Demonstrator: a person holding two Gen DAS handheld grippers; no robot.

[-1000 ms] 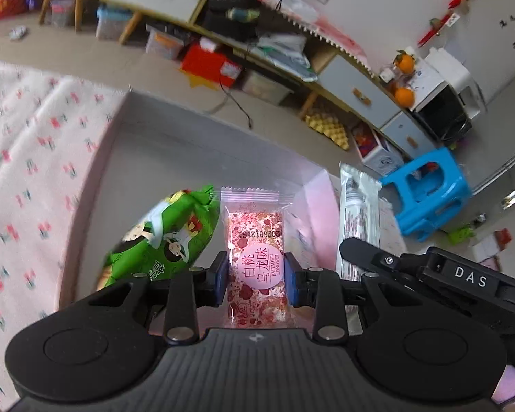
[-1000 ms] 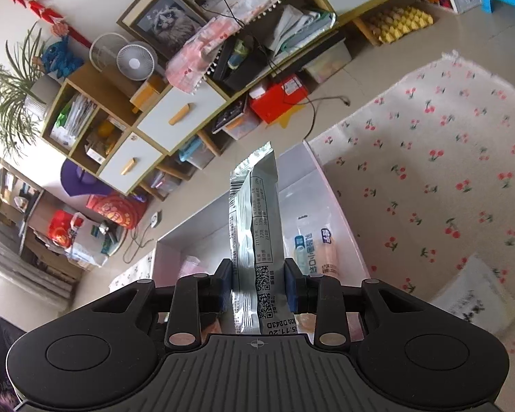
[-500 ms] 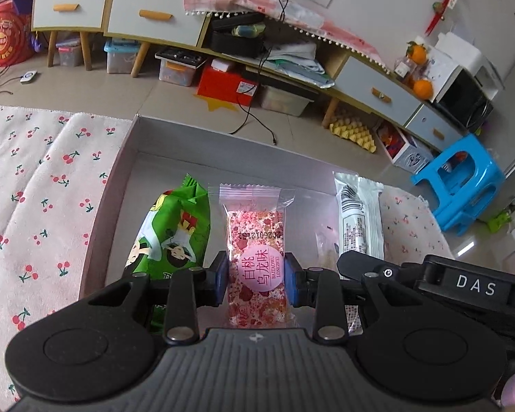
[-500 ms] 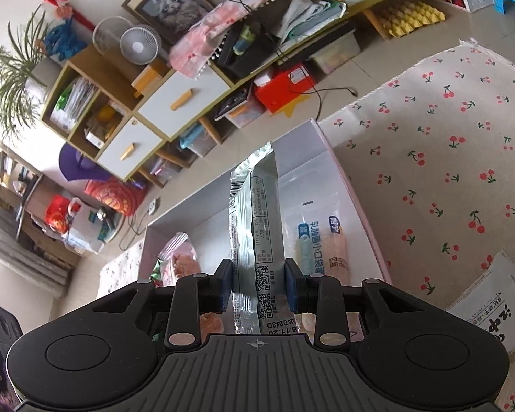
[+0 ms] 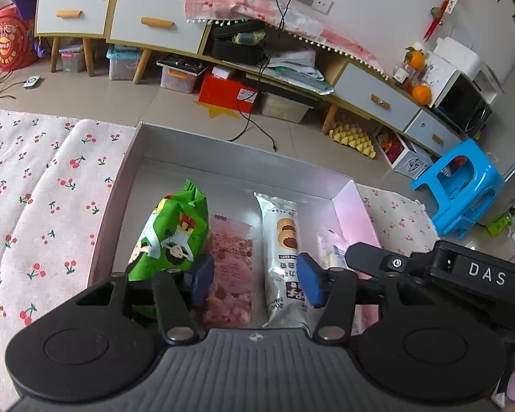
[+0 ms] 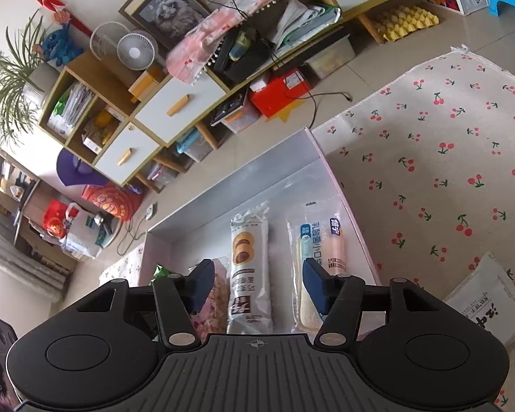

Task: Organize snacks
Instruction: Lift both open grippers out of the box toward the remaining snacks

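The left gripper [image 5: 254,283] hangs with its jaws spread wide and nothing between them; its blue pads [image 5: 307,283] face each other across a broad gap; both fingers tilt downward and forward. The right gripper [image 6: 255,286] is posed much the same, jaws parted and empty, blue pads [image 6: 314,286] well apart; it too points down and forward. In the left wrist view the right gripper's black body juts in from the right, close beside the left one.
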